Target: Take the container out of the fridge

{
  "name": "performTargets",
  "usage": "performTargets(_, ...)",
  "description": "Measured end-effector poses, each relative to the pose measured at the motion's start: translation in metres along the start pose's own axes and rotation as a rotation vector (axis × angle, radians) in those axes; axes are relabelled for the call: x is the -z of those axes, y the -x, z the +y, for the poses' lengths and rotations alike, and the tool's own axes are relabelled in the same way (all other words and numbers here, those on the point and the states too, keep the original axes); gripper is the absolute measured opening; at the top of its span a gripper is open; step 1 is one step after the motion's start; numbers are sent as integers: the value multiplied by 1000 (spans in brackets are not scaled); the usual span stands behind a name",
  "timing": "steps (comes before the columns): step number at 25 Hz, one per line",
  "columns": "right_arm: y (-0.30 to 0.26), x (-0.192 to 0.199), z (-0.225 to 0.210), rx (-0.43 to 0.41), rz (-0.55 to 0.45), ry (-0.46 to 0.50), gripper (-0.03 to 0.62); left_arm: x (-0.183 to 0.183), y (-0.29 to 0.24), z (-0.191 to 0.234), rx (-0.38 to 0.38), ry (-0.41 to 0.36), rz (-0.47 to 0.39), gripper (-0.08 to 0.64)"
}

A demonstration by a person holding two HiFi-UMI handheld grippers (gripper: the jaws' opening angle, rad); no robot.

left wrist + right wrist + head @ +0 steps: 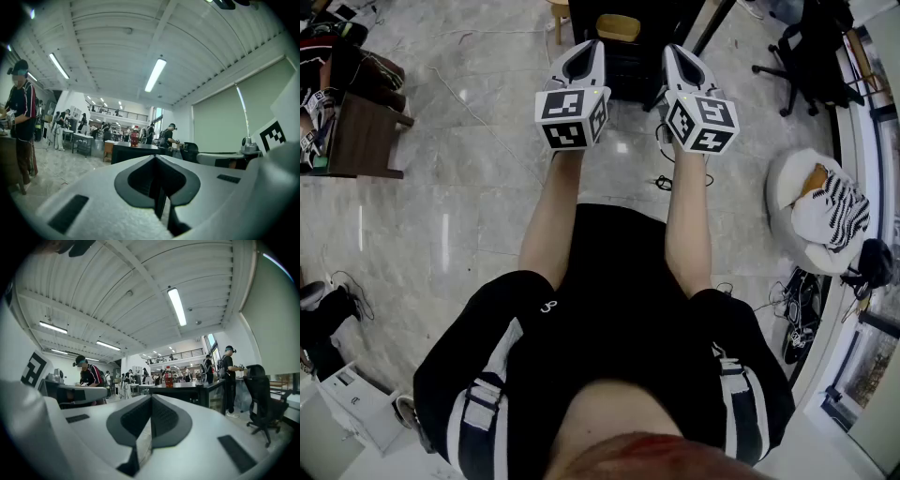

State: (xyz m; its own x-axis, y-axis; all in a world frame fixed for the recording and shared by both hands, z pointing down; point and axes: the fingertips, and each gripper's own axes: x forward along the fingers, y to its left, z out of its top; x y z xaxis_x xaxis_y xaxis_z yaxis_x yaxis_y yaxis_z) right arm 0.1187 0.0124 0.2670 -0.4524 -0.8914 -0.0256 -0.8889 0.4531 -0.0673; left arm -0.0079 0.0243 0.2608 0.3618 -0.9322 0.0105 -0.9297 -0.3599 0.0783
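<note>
A low black fridge (630,66) stands on the marble floor straight ahead, its door shut. It also shows in the left gripper view (129,153) and the right gripper view (206,392), with a red bottle (168,378) on top. No container is in sight. My left gripper (585,49) and right gripper (677,52) are held side by side just short of the fridge. Both are shut, jaws pressed together with nothing between them, as seen at the left gripper (157,160) and the right gripper (151,400).
A black office chair (811,58) stands to the right of the fridge. A white beanbag (787,202) with a striped cloth lies at the right. A brown side table (364,139) is at the left. Cables lie on the floor. Several people stand further off.
</note>
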Motion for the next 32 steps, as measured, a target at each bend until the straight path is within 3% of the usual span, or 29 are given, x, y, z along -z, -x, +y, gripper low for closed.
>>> performTargets(6, 2, -10, -9, 8, -23, 51, 11, -1, -1, -3, -26, 8, -1, 8)
performTargets(9, 0, -10, -19, 23, -32, 20, 12, 3, -2, 1, -39, 16, 5, 8)
performTargets(17, -37, 24, -36, 53, 20, 7, 12, 39, -18, 42, -116, 91, 43, 8)
performTargets(26, -141, 45, -63, 48, 59, 20, 12, 60, -110, 107, -130, 121, 90, 8)
performTargets(32, -208, 91, -99, 112, 147, -53, 12, 93, -185, 138, -74, 113, 205, 8)
